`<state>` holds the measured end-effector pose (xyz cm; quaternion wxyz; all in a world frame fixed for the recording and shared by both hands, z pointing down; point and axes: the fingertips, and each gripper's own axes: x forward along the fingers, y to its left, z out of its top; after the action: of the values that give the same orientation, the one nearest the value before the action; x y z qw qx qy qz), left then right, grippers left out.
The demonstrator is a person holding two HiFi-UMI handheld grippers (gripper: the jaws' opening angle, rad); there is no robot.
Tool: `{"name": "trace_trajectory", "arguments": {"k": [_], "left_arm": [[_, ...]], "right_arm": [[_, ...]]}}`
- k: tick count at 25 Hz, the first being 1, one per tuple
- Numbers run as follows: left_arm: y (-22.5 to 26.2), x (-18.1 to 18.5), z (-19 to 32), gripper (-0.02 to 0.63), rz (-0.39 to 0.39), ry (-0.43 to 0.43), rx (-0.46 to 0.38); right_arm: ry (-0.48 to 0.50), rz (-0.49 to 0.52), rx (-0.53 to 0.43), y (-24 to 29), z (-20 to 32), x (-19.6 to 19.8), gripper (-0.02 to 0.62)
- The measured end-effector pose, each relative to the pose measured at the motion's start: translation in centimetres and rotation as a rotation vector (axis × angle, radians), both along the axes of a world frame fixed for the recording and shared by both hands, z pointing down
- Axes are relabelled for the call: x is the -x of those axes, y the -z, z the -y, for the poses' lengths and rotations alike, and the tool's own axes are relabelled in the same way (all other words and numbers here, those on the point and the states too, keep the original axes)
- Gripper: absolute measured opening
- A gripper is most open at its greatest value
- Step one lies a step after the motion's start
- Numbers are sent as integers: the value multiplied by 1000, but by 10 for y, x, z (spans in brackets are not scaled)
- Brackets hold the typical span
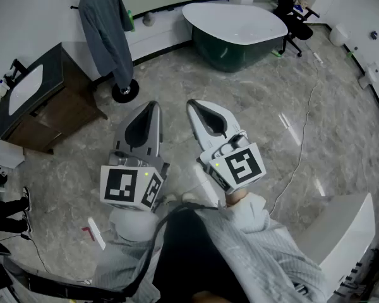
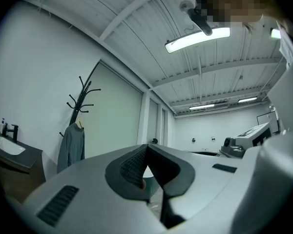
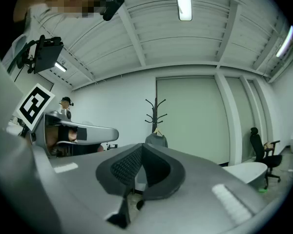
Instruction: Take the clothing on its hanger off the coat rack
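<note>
Grey top on the coat rack
A grey long-sleeved top [image 1: 104, 30] hangs straight down on a light hanger [image 3: 157, 130] from the black coat rack [image 1: 124, 91], which stands upright on the marble floor [image 1: 252, 100].

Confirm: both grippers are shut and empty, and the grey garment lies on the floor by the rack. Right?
No: the garment hangs on the rack, as the head view shows. The left gripper and right gripper are shut and empty.
</note>
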<state>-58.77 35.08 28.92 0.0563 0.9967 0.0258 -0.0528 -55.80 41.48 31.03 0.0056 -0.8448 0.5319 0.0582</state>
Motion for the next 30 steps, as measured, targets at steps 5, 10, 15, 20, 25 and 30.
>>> {"name": "trace_trajectory", "arguments": {"k": [5, 10, 15, 20, 25, 30], "left_arm": [[-3, -2, -2, 5, 2, 0, -2], [-5, -5, -1, 5, -1, 3, -1], [-7, -15, -7, 5, -8, 0, 7], [-20, -28, -23, 5, -1, 5, 15], [-28, -59, -8, 5, 18, 10, 16], [-37, -121, 33, 5, 28, 43, 8]], "right_arm": [[-4, 1, -2, -3, -2, -3, 2], [-7, 3, -1, -6, -2, -5, 2], [4, 1, -15, -5, -7, -12, 2], [14, 30, -6, -16, -24, -21, 2], [13, 48, 12, -31, -12, -52, 2], [27, 82, 5, -47, 22, -114, 3]]}}
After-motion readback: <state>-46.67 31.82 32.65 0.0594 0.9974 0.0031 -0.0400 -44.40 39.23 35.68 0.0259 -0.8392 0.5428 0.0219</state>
